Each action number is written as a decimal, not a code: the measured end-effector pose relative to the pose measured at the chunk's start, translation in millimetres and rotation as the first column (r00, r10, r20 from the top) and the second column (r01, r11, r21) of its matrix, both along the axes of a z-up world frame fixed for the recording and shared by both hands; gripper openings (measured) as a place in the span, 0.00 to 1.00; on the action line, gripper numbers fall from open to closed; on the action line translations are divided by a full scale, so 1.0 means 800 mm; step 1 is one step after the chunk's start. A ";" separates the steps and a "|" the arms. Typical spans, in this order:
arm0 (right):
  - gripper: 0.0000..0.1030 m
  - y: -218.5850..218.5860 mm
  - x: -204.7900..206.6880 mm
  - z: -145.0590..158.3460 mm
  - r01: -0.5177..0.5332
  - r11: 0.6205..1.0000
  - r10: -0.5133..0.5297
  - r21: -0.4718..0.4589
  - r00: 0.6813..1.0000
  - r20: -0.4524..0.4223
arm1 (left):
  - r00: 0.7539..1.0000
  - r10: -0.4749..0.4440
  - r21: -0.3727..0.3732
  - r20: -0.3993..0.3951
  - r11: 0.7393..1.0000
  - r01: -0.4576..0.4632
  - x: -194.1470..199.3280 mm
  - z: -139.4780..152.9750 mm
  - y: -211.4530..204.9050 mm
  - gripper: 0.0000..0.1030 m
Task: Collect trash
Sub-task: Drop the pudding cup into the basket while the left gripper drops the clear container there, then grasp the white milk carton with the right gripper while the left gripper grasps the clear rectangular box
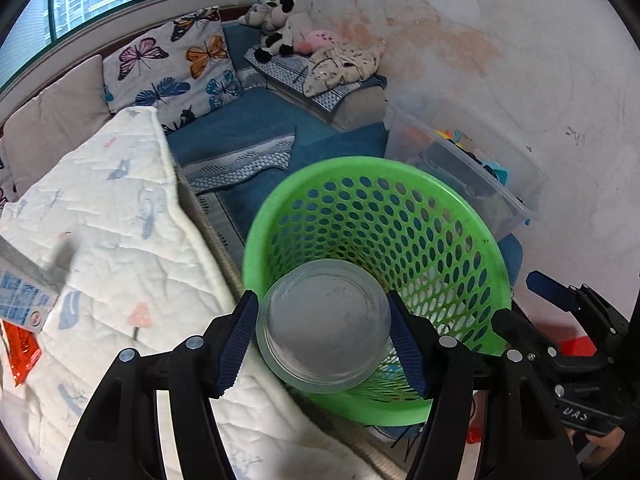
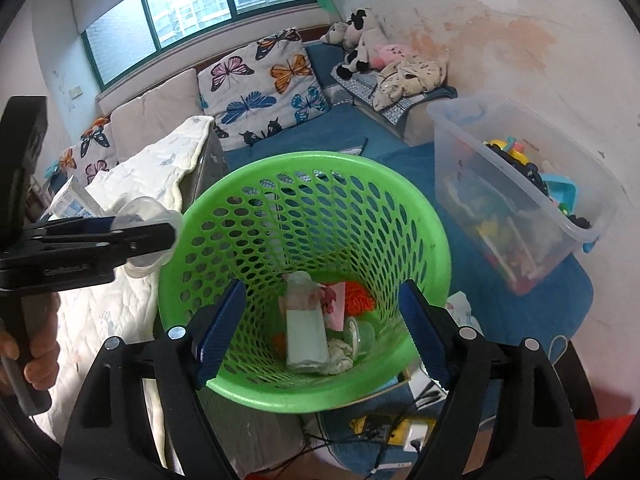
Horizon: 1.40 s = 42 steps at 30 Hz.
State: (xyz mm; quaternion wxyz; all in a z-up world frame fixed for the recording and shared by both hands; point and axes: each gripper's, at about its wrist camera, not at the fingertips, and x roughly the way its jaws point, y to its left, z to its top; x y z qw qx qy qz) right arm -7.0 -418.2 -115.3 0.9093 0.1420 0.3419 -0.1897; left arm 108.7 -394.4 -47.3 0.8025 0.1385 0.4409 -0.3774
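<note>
My left gripper is shut on a clear plastic cup and holds it over the near rim of the green mesh basket. In the right wrist view the cup shows at the basket's left rim, held by the left gripper. My right gripper is open and empty, its fingers on either side of the basket's near rim. Inside the basket lie a clear bottle, a small clear cup, crumpled paper and orange scraps.
A white quilted blanket lies to the left, with a blue-and-white carton and a red wrapper on it. A clear toy bin stands to the right. Butterfly cushions and plush toys are behind. Cables and a power strip lie below the basket.
</note>
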 end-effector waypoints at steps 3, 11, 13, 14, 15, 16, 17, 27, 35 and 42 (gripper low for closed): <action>0.76 0.000 -0.004 -0.001 0.005 1.000 -0.005 0.010 1.000 0.003 | 1.000 -0.005 -0.002 0.007 1.000 0.005 -0.003 -0.001 -0.006 0.70; 0.76 0.008 -0.006 0.000 -0.007 1.000 0.006 0.022 1.000 0.008 | 0.999 -0.017 -0.014 0.032 1.000 0.018 -0.014 0.006 0.008 0.77; 0.77 0.013 -0.006 0.003 -0.015 1.000 0.015 0.022 1.000 0.013 | 0.999 -0.001 -0.018 0.040 1.000 0.002 -0.016 0.009 0.025 0.77; 0.77 0.016 -0.004 0.005 -0.023 0.999 0.023 0.023 1.000 0.017 | 0.999 0.008 -0.019 0.045 1.000 -0.007 -0.016 0.010 0.032 0.77; 0.78 0.019 -0.003 0.006 -0.030 0.999 0.030 0.024 0.999 0.020 | 0.999 0.018 -0.020 0.046 1.000 -0.018 -0.016 0.011 0.042 0.77; 0.78 0.021 -0.002 0.008 -0.037 0.999 0.037 0.024 0.999 0.022 | 0.998 0.032 -0.023 0.046 0.999 -0.030 -0.015 0.013 0.054 0.77; 0.78 0.026 0.001 0.010 -0.047 0.999 0.046 0.021 0.999 0.023 | 0.998 0.043 -0.027 0.048 0.999 -0.042 -0.014 0.014 0.066 0.77; 0.81 0.081 0.032 0.035 -0.154 0.988 0.154 -0.005 0.987 0.047 | 0.973 0.197 0.004 0.121 0.980 -0.198 0.003 0.015 0.182 0.78; 0.82 0.136 0.071 0.049 -0.259 0.966 0.259 -0.017 0.964 0.053 | 0.928 0.339 0.028 0.153 0.937 -0.347 0.034 0.013 0.286 0.79; 0.83 0.182 0.109 0.057 -0.344 0.938 0.345 -0.031 0.937 0.043 | 0.895 0.410 0.061 0.175 0.903 -0.426 0.061 0.008 0.369 0.81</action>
